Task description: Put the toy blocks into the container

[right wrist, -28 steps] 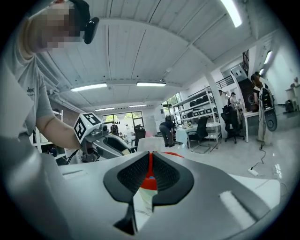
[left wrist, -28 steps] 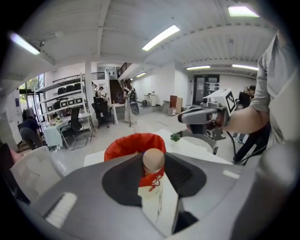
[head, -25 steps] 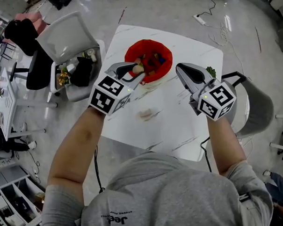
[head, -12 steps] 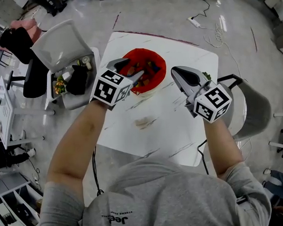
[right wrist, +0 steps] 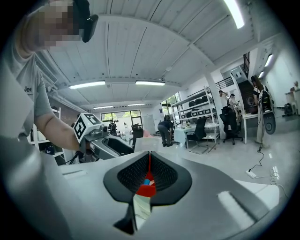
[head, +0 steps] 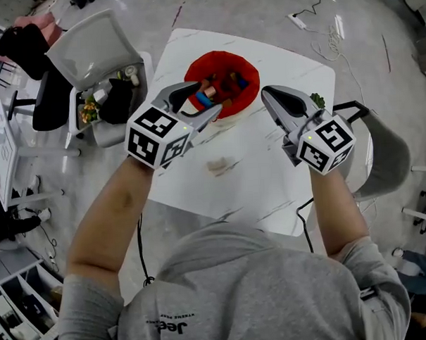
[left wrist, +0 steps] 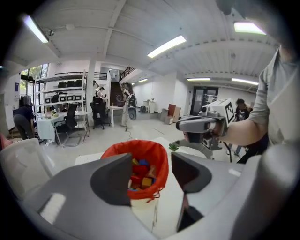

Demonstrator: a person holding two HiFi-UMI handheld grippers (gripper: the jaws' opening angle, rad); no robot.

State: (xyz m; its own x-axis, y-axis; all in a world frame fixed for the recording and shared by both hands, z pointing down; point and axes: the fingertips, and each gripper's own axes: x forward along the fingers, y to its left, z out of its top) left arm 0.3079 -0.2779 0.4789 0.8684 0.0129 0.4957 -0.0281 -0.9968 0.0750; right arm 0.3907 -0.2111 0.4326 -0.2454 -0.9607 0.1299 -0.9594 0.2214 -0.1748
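Observation:
A red fabric container [head: 223,57] stands at the far side of the white table [head: 256,178], with several coloured toy blocks [head: 216,88] inside. My left gripper [head: 206,98] hovers at the container's near left rim. Its jaws have just been opening and nothing is between them. In the left gripper view the container [left wrist: 162,157] and its blocks [left wrist: 140,174] show through the gap of that gripper [left wrist: 151,176]. My right gripper [head: 269,93] is shut and empty, level, to the right of the container. A small green piece [head: 317,100] lies at the table's right edge.
A grey chair [head: 95,54] with a bin of odds and ends stands left of the table. Another grey chair [head: 385,158] is at the right. A brownish smudge [head: 220,165] marks the table's middle. Cables lie on the floor beyond.
A second ago the left gripper held a pale block over the container's rim. Now its jaws stand apart and empty, and it has drawn back a little to the left.

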